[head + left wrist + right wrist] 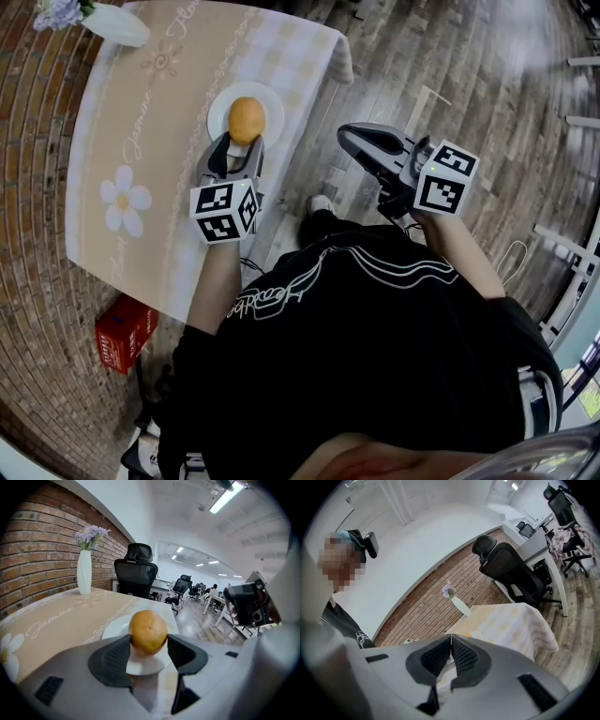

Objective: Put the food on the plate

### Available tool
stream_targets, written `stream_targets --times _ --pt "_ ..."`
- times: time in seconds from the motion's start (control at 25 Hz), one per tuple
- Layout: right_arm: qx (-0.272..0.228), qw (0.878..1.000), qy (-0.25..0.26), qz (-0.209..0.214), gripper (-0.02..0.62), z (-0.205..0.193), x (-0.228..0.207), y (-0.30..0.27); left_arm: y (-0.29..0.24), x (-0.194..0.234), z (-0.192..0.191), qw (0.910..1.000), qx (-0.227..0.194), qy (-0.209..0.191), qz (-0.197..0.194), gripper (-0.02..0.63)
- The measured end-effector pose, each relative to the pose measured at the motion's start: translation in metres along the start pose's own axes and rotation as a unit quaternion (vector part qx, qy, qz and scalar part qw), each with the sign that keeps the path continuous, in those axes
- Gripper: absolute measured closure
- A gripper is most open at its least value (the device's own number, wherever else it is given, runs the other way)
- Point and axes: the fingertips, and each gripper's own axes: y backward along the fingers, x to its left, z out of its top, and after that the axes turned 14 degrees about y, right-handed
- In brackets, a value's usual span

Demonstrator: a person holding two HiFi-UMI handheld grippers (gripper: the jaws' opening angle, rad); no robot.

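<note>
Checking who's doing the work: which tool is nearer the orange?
Left. The left tool has the orange between its jaws, on the plate; the right tool is shut and empty, off the table, above the floor.

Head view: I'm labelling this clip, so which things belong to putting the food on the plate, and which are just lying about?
In the job:
orange, gripped between the jaws of the left gripper
white plate under it

Lying about:
vase of flowers
red box
black office chair
right gripper, shut and empty
</note>
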Motion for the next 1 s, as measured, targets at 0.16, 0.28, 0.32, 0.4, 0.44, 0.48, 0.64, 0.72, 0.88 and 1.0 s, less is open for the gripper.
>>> stream_targets --times 0.16,0.28,0.32,0.4,0.44,0.48,0.64,0.72,0.88,1.0 --pt "-0.002 1.000 -0.003 0.001 0.598 0.000 0.001 0.000 0.001 -0.001 0.001 0.9999 -0.007 0.006 -0.008 0.362" --pt "-0.004 1.000 -0.001 0.002 0.598 0.001 0.004 -0.001 0.004 -0.004 0.003 0.9996 -0.012 0.018 -0.020 0.330" --pt "-0.003 1.000 0.003 0.001 0.598 0.001 0.007 -0.001 0.006 -0.005 0.003 0.9993 -0.014 0.023 -0.024 0.325" --pt "-0.001 1.000 0.012 -0.001 0.598 0.000 0.012 -0.002 0.013 -0.007 0.005 0.9989 -0.019 0.031 -0.031 0.321" --pt "-0.002 1.000 0.015 -0.002 0.598 0.000 0.016 -0.002 0.018 -0.007 0.007 0.9986 -0.022 0.035 -0.034 0.321" --pt "-0.003 1.000 0.015 -0.001 0.598 0.001 0.020 -0.002 0.023 -0.009 0.009 0.9982 -0.025 0.039 -0.038 0.321" --pt "-0.012 1.000 0.009 0.008 0.598 0.005 0.040 0.001 0.055 -0.018 0.019 0.9962 -0.041 0.055 -0.052 0.322" --pt "-0.017 1.000 0.015 0.011 0.598 0.009 0.052 0.003 0.075 -0.025 0.024 0.9939 -0.049 0.071 -0.069 0.325" --pt "-0.028 0.999 0.032 0.018 0.598 0.013 0.082 0.007 0.118 -0.041 0.034 0.9876 -0.070 0.092 -0.106 0.380" --pt "-0.034 0.998 0.054 0.024 0.598 0.013 0.109 0.012 0.157 -0.057 0.038 0.9816 -0.091 0.096 -0.137 0.423"
